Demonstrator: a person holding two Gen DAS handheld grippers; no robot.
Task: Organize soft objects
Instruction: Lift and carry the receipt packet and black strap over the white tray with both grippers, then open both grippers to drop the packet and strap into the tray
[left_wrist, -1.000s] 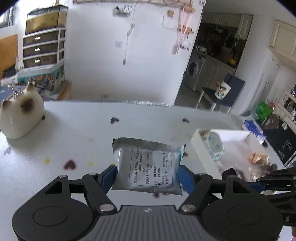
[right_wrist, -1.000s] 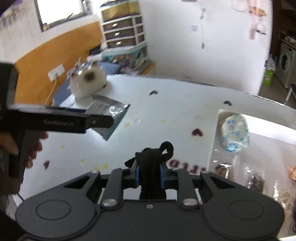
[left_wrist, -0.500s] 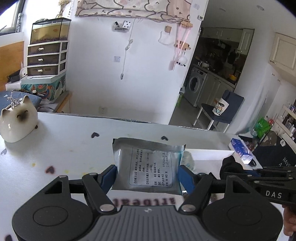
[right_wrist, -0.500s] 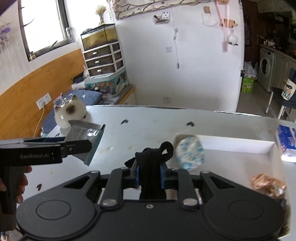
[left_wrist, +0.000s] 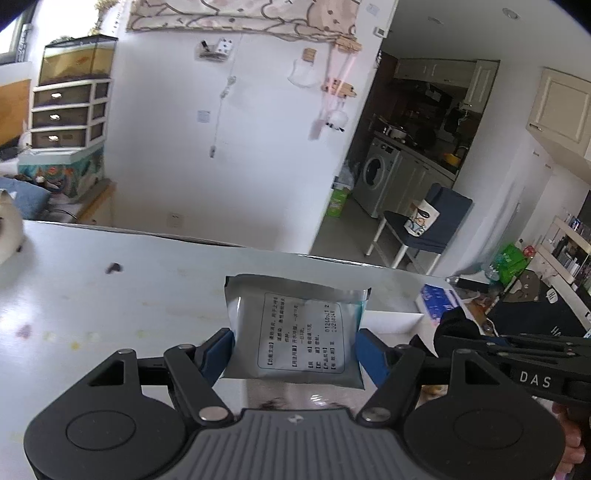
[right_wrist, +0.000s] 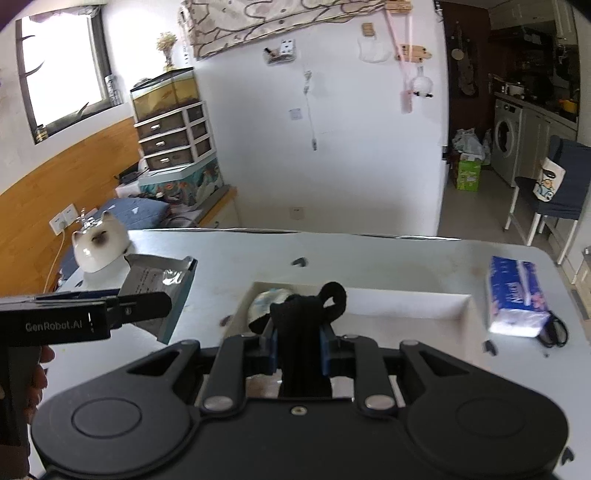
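My left gripper (left_wrist: 295, 350) is shut on a silver foil pouch (left_wrist: 295, 328) with a printed label and holds it above the white table; the pouch also shows in the right wrist view (right_wrist: 159, 284). My right gripper (right_wrist: 299, 347) is shut on a black fabric item (right_wrist: 303, 325) and holds it over the near edge of a white tray (right_wrist: 424, 302). A white-and-blue soft bundle (right_wrist: 266, 299) lies in the tray, partly hidden by the black fabric. The right gripper shows at the right of the left wrist view (left_wrist: 480, 343).
A white cat figurine (right_wrist: 98, 247) stands at the table's far left. A blue tissue pack (right_wrist: 513, 295) lies right of the tray, with a small black item (right_wrist: 554, 332) beside it. A chair with a mug (left_wrist: 424, 221) stands beyond the table.
Both grippers have risen and moved right toward the tray, each still holding its item. The views now look more level across the table.
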